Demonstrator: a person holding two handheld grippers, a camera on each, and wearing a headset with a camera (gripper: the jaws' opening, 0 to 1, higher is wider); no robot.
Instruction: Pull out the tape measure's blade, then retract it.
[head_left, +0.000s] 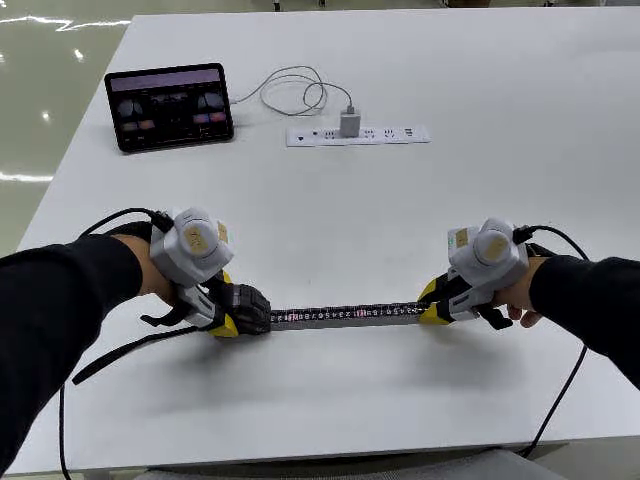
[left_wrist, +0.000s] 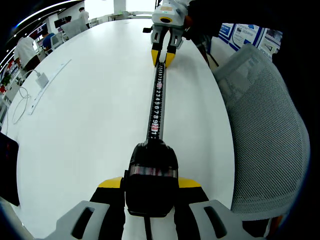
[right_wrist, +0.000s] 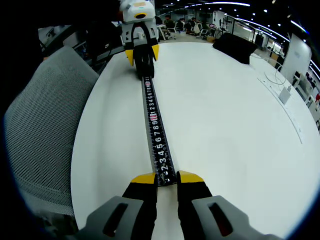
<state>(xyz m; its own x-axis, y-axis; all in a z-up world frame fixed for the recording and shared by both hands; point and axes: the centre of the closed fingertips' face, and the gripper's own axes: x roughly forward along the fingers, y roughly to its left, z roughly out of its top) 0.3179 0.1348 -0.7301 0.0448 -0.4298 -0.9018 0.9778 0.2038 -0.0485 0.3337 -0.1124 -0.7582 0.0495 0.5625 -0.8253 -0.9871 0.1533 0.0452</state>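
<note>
nothing stood in the tape's way. the tablet (head_left: 170, 105), the power strip (head_left: 358, 135), its white charger (head_left: 350, 123) and the looped cable (head_left: 295, 92) all sat well back toward the far side of the white bench (head_left: 420, 200). a grey mesh chair (left_wrist: 265, 125) was right at the near edge. the room looked like an open office, with ceiling lights and a shiny floor (head_left: 50, 100).

your left gripper (head_left: 225, 312) had its fingers clamped on the black case (head_left: 250, 308), down near the front of the bench. your right gripper (head_left: 430, 303) had its fingers pinched on the end of the blade (head_left: 345, 315), which ran out straight between the two. the blade was black with white digits, 1 to 9 readable, then a red mark at ten.
</note>
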